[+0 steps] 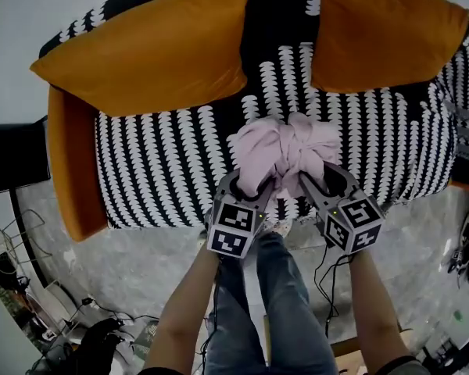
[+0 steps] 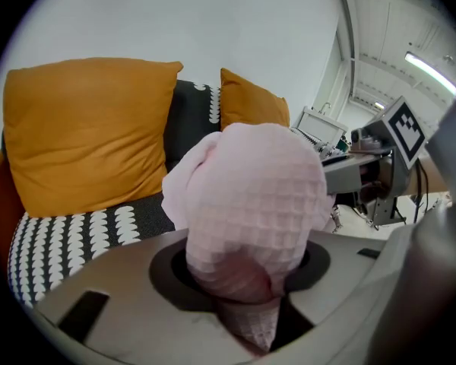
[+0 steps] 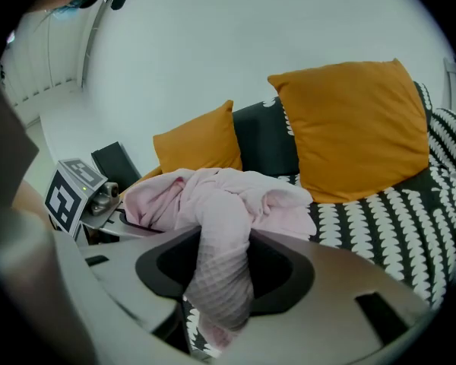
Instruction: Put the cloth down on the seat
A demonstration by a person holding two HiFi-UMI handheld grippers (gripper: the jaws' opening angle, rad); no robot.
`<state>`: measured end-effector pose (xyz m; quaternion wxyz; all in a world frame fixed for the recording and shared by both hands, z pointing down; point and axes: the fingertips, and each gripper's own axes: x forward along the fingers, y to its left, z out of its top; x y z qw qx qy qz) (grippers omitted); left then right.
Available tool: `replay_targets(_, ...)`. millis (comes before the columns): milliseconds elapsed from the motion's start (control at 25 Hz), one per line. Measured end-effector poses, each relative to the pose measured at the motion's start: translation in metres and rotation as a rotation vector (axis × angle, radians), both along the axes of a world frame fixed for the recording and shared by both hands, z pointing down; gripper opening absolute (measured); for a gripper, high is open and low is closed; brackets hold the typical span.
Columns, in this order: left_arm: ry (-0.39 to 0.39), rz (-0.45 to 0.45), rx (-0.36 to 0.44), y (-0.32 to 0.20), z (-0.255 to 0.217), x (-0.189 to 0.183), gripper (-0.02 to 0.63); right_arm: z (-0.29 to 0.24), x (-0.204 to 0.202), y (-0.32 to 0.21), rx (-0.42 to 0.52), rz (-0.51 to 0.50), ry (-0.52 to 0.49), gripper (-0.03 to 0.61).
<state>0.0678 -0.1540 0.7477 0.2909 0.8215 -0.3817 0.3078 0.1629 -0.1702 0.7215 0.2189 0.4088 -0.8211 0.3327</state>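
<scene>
Head view, bunched cloth (image 1: 285, 151) hides part of seat (image 1: 156, 170)

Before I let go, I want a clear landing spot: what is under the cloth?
The black-and-white seat shows beside and behind the cloth. The patch directly beneath is covered by the cloth, so anything lying there cannot be seen.

We see a plain white wall (image 2: 251, 21) behind, a grey mottled floor (image 1: 141, 272) below, and what may be a ceiling strip light (image 2: 432, 71).
</scene>
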Motion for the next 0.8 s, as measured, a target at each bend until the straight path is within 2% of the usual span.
replay_targets(440, -0.046, 0.019, -0.062, -0.005, 0.061, -0.007, 0.232, 0.061, -0.005, -0.006, -0.064, -0.019, 0.056, 0.207)
replay_targets(600, -0.044, 0.033, -0.099, -0.005, 0.068, -0.014, 0.235, 0.069, -0.01, -0.007, -0.1, -0.015, 0.081, 0.21)
replay_targets(800, -0.056, 0.032, -0.095, -0.008, 0.079, -0.016, 0.247, 0.081, -0.01, -0.01, -0.106, -0.014, 0.08, 0.215)
